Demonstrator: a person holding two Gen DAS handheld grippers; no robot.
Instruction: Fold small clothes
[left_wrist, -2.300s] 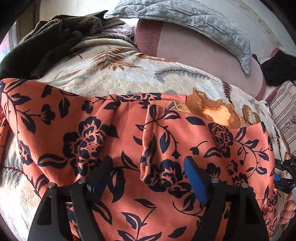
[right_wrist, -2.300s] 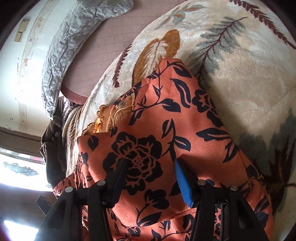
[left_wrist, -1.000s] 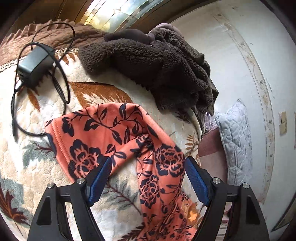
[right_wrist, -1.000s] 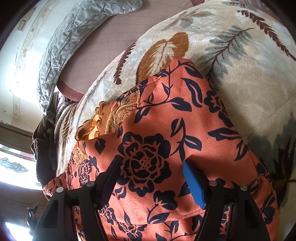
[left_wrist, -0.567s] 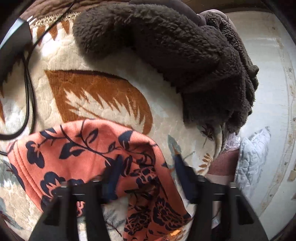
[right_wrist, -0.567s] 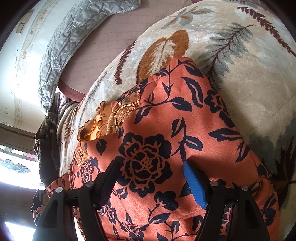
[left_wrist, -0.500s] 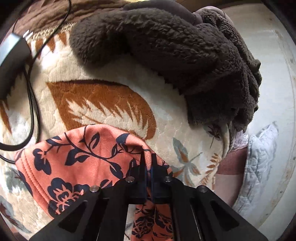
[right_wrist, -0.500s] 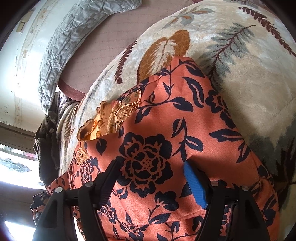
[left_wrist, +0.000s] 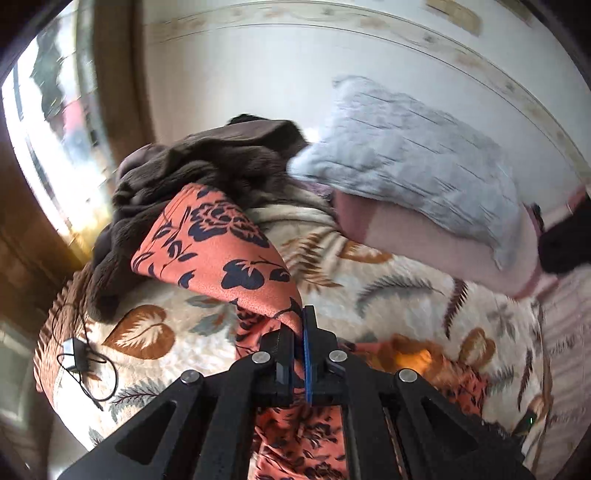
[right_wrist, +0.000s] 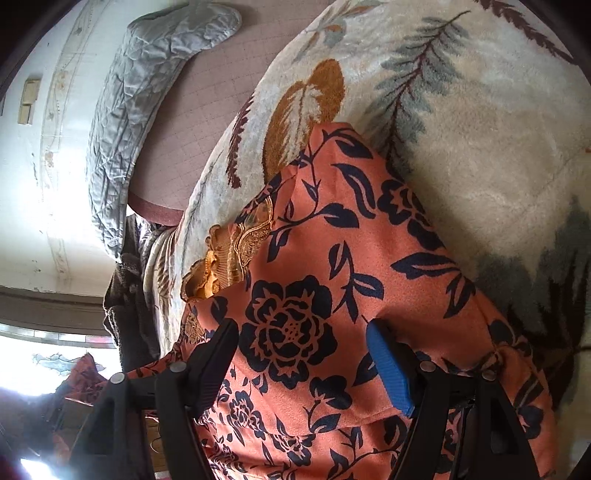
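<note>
step: fold in progress, one end of the orange floral garment (left_wrist: 221, 254) raised off the bed blanket (left_wrist: 406, 306), rest of it spread flat.
how to do it well: carry the raised end across to the flat end, line up the edges, keep the cloth clear of the brown fleece (left_wrist: 192, 173).
left claw (left_wrist: 300, 332): fully closed, pinching a garment edge; cloth drapes from it.
right claw (right_wrist: 301, 345): wide open over the flat garment (right_wrist: 332, 258), gripping nothing; contact unclear.
</note>
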